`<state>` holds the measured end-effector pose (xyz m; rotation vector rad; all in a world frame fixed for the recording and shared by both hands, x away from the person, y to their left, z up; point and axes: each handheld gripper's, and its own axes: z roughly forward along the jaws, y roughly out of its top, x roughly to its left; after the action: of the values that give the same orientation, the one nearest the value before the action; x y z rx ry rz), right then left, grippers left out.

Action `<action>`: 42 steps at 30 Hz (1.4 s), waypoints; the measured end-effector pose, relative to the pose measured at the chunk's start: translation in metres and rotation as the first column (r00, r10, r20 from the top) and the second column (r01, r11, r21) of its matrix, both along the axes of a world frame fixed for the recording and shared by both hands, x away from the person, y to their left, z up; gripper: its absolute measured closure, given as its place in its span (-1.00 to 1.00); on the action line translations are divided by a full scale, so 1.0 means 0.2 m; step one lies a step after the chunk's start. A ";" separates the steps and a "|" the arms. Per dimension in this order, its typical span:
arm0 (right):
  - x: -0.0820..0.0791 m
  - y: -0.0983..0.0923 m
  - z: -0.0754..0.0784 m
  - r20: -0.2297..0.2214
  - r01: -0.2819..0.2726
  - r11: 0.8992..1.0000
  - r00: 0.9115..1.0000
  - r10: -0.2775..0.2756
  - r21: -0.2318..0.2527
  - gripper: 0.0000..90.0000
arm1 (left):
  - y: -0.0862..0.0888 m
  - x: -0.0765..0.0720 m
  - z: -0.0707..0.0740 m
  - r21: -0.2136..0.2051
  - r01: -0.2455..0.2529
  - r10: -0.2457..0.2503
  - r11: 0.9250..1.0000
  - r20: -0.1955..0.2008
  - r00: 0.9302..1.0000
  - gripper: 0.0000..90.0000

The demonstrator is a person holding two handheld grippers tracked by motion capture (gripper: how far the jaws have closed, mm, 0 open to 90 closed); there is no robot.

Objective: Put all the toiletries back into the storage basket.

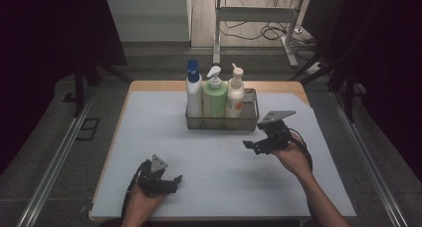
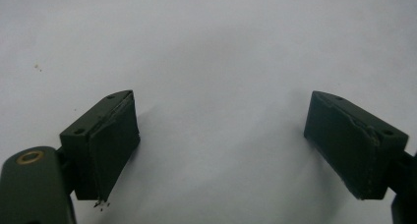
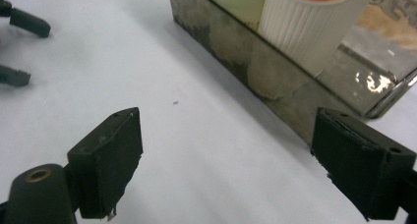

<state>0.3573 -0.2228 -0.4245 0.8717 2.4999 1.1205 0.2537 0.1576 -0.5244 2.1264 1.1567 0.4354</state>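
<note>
Just beyond the right claw [image 1: 256,146] stands the basket [image 1: 247,122], holding a cream bottle [image 1: 235,95], green bottle [image 1: 214,95] and blue-capped bottle [image 1: 193,90]. Both claws gape wide, empty; the left claw [image 1: 171,179] rests well apart.

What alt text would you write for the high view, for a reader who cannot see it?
Three bottles stand in a metal basket at the back of a white table: a blue-capped bottle, a green pump bottle and a white pump bottle. The right hand-held gripper, open, is near the basket; the left hand-held gripper, open, is near the front edge.
</note>
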 end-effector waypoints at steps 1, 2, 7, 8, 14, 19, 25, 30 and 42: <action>-0.01 -0.01 -0.01 0.002 -0.001 1.000 1.000 0.001 -0.003 -0.75 | 0.00 0.00 0.00 0.000 0.000 0.000 1.000 0.000 1.000 -0.71; -0.03 -0.01 -0.01 0.002 0.001 1.000 1.000 -0.001 -0.007 -0.77 | 0.00 0.00 0.00 0.000 0.000 0.000 1.000 0.000 1.000 -0.71; -0.10 -0.06 -0.05 0.000 0.013 1.000 1.000 -0.013 -0.006 -0.77 | 0.00 0.00 0.00 0.000 0.000 0.000 1.000 -0.001 1.000 -0.71; -0.11 -0.07 -0.06 -0.003 0.015 1.000 1.000 -0.015 -0.005 -0.77 | 0.00 0.00 0.00 0.000 0.000 0.000 1.000 0.000 1.000 -0.71; -0.18 -0.13 -0.14 -0.008 0.036 0.999 0.999 -0.036 0.008 -0.76 | 0.00 0.00 0.00 0.000 0.000 0.000 1.000 0.000 1.000 -0.71; -0.24 -0.16 -0.22 -0.022 0.054 0.999 0.998 -0.054 0.004 -0.76 | 0.00 0.00 0.00 0.002 0.000 0.000 1.000 0.000 1.000 -0.71; -0.29 -0.20 -0.33 -0.036 0.073 0.997 0.997 -0.072 0.003 -0.76 | 0.00 0.00 0.00 0.002 0.000 0.000 1.000 0.001 1.000 -0.71; -0.31 -0.22 -0.39 -0.058 0.084 0.996 0.995 -0.084 -0.006 -0.76 | 0.00 0.00 0.00 0.002 0.001 -0.001 1.000 0.002 1.000 -0.71; -0.34 -0.22 -0.48 -0.026 0.094 0.994 0.995 -0.096 -0.049 -0.79 | 0.00 0.00 0.00 0.004 0.001 -0.001 1.000 0.003 1.000 -0.71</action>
<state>0.2895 -0.2660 -0.5211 0.9890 2.4688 1.0205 0.2533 0.1574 -0.5243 2.1290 1.1533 0.4410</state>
